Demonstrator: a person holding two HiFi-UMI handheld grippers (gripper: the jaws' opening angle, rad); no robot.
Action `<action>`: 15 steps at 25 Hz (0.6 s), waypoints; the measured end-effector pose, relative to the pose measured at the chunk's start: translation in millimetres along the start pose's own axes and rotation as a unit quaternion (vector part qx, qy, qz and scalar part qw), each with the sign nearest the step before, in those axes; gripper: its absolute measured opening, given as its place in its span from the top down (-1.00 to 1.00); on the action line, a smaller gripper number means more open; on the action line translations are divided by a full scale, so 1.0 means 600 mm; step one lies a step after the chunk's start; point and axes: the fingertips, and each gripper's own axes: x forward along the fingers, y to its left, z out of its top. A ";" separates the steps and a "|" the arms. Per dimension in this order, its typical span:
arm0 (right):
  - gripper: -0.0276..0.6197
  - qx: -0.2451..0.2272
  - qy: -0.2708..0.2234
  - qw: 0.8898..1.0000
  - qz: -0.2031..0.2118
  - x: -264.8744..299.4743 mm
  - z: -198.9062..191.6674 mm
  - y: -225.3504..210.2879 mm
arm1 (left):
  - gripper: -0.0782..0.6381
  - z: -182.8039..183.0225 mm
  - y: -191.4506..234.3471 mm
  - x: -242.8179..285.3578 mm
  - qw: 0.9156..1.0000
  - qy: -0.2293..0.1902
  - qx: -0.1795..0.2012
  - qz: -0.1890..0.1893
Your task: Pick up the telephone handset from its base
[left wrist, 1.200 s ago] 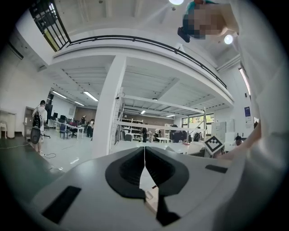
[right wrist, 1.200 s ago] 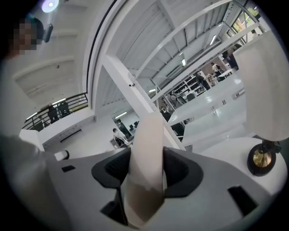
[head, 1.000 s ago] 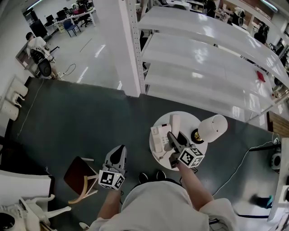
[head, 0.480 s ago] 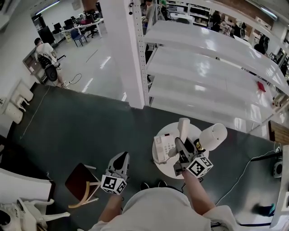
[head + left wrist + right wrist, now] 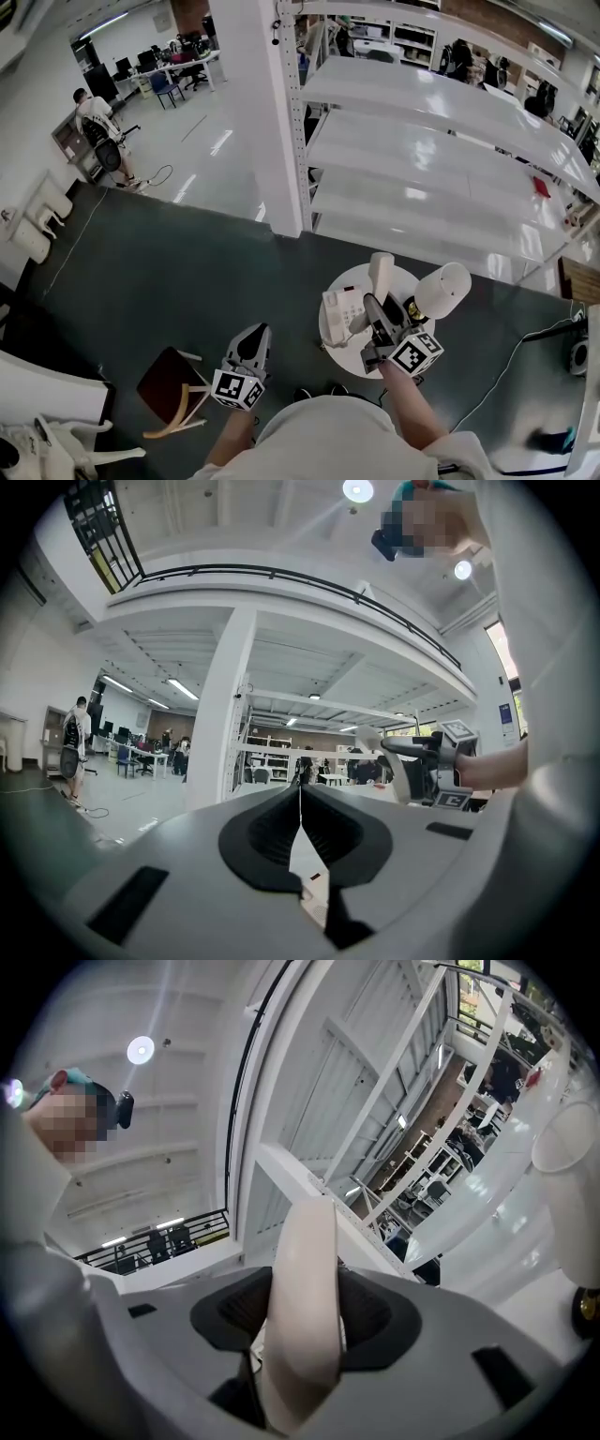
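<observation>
The cream telephone handset point(image 5: 305, 1307) stands upright between the jaws of my right gripper point(image 5: 302, 1321), which is shut on its middle. In the head view the handset point(image 5: 380, 270) is lifted clear above the white phone base point(image 5: 339, 314), which stays on the round white table point(image 5: 361, 361). My right gripper point(image 5: 373, 305) holds the handset just right of the base. My left gripper point(image 5: 255, 336) hangs away from the table, to its left and over the dark floor. Its jaws meet in the left gripper view point(image 5: 300, 817) with nothing between them.
A lamp with a white shade point(image 5: 442, 289) stands on the table's right side, close to the handset. White shelving point(image 5: 441, 178) and a white pillar point(image 5: 258, 112) rise behind. A wooden chair point(image 5: 173, 384) is at my left; a cable point(image 5: 506, 366) lies on the floor at right.
My right gripper has risen with the handset, lifting it off the base. The left gripper has stayed where it was.
</observation>
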 end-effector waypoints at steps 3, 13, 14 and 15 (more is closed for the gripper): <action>0.24 0.002 0.001 1.000 0.000 0.000 -0.002 0.003 | 0.73 0.002 0.001 -0.001 1.000 0.001 0.000 0.000; 0.24 -0.001 0.003 1.000 0.002 0.002 -0.004 0.007 | 0.73 0.003 0.006 -0.005 1.000 0.000 -0.002 0.001; 0.24 -0.001 0.003 1.000 0.002 0.001 -0.004 0.006 | 0.72 0.002 0.006 -0.005 1.000 0.000 -0.002 0.002; 0.24 0.000 0.003 1.000 0.001 0.001 -0.004 0.006 | 0.73 0.002 0.006 -0.006 1.000 0.000 -0.001 0.002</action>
